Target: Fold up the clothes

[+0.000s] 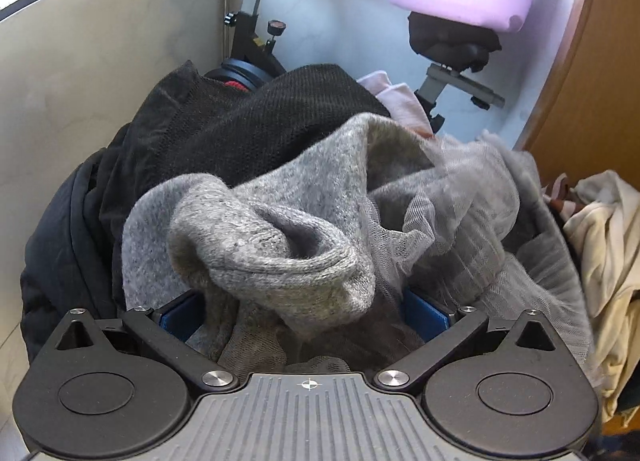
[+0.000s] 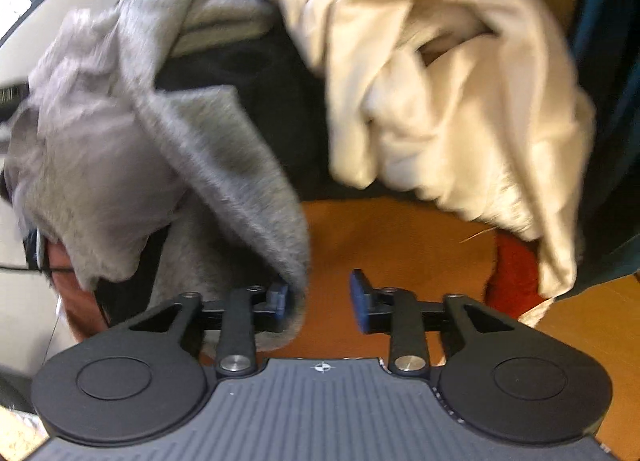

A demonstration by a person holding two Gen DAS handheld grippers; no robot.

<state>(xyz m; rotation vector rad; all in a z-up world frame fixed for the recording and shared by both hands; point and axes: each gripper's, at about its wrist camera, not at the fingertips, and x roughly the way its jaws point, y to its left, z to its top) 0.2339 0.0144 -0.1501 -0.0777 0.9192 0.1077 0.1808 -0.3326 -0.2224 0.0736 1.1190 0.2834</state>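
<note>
My left gripper (image 1: 304, 313) is sitting under the knit sweater (image 1: 256, 229); a mesh garment (image 1: 256, 121) is lying behind it, an exercise bike (image 1: 256, 13) standing farther back, and a pale garment (image 1: 608, 237) is resting to the right.

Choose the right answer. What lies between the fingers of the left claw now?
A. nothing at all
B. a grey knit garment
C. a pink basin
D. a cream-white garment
B: in the left wrist view, the grey knit garment bunches between the blue pads of the wide-open left claw.
</note>
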